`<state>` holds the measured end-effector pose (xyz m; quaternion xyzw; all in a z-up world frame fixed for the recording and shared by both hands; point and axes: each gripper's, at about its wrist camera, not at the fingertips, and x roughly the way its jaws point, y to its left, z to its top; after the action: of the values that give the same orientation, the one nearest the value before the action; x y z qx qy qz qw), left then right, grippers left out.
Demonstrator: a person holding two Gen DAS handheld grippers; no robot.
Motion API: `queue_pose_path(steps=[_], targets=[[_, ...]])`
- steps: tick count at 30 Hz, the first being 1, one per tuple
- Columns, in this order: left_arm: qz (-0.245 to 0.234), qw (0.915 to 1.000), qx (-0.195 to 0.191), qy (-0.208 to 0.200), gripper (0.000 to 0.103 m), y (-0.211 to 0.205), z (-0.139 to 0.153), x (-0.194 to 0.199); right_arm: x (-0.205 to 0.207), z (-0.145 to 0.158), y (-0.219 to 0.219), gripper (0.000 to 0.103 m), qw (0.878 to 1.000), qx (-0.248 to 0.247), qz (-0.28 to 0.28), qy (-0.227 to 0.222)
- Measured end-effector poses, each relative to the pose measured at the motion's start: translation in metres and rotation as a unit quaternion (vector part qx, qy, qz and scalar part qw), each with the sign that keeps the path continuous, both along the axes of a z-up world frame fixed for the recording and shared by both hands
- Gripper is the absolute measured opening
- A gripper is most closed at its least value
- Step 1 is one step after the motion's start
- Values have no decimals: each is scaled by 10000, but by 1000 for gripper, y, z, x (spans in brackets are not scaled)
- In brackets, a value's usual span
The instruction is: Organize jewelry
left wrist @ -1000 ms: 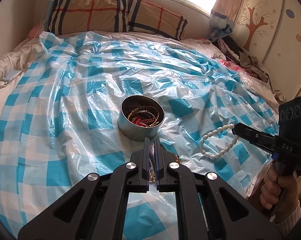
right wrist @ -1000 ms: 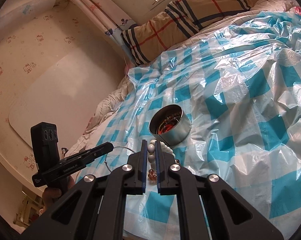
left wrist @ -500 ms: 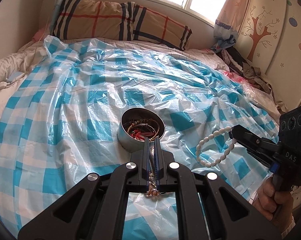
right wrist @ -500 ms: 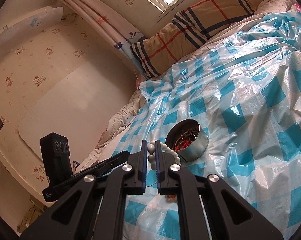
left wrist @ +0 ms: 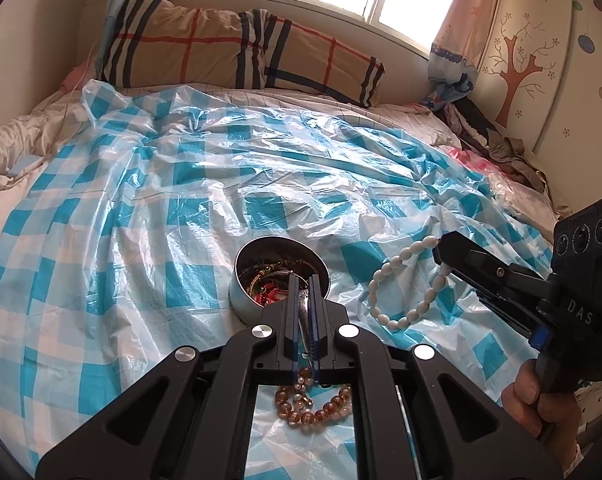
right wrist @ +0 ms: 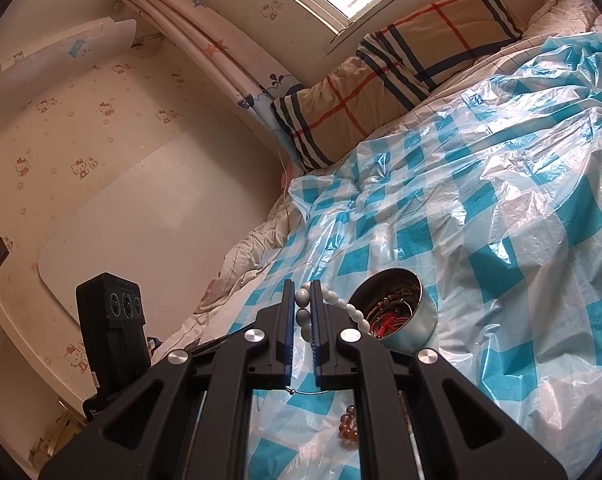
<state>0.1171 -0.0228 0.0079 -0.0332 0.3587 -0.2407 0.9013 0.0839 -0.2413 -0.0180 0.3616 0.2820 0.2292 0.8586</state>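
Note:
A round metal tin [left wrist: 243,300] holding several pieces of jewelry stands on the blue-checked plastic sheet [left wrist: 141,208]. My left gripper [left wrist: 304,280] hovers at the tin's near rim, shut on a thin silvery piece [left wrist: 303,320]. An amber bead bracelet [left wrist: 313,404] lies on the sheet beneath that gripper. To the right of the tin, my right gripper [left wrist: 441,250] is shut on a white bead bracelet [left wrist: 401,280] that hangs in a loop above the sheet. In the right wrist view the white beads [right wrist: 303,316] sit between the right gripper [right wrist: 303,300] fingers, left of the tin [right wrist: 417,328].
The sheet covers a bed with a plaid pillow [left wrist: 237,52] at its head under a window. Clothes [left wrist: 497,140] are piled at the far right by a decorated wall. A wall runs along the bed's left side [right wrist: 141,208]. A hand [left wrist: 541,404] grips the right gripper's handle.
Both grippers have moved in toward the tin. The left fingertips now reach its near rim, and the white bracelet hangs closer to it. The amber bracelet now shows fully under the left gripper.

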Motion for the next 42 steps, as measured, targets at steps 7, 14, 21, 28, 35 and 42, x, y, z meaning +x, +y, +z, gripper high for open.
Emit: queue_pose_path(steps=[7, 14, 21, 28, 35, 42], targets=[[-19, 10000, 2, -71, 4, -7, 1, 14, 17, -3, 0, 8, 10000, -20, 5, 3], [-25, 9999, -63, -149, 3, -11, 5, 26, 33, -8, 2, 8, 10000, -56, 35, 18], [56, 9999, -21, -147, 3, -4, 2, 33, 41, -16, 5, 8, 9999, -69, 59, 87], [-145, 9966, 585, 558, 4, 8, -42, 36, 38, -18, 0, 8, 9999, -12, 14, 104], [-32, 9857, 1417, 914, 42, -3, -90, 50, 38, -18, -1, 8, 9999, -12, 26, 108], [-100, 9788, 1803, 962, 4, -11, -101, 49, 38, -19, 0, 8, 9999, 6, 20, 124]])
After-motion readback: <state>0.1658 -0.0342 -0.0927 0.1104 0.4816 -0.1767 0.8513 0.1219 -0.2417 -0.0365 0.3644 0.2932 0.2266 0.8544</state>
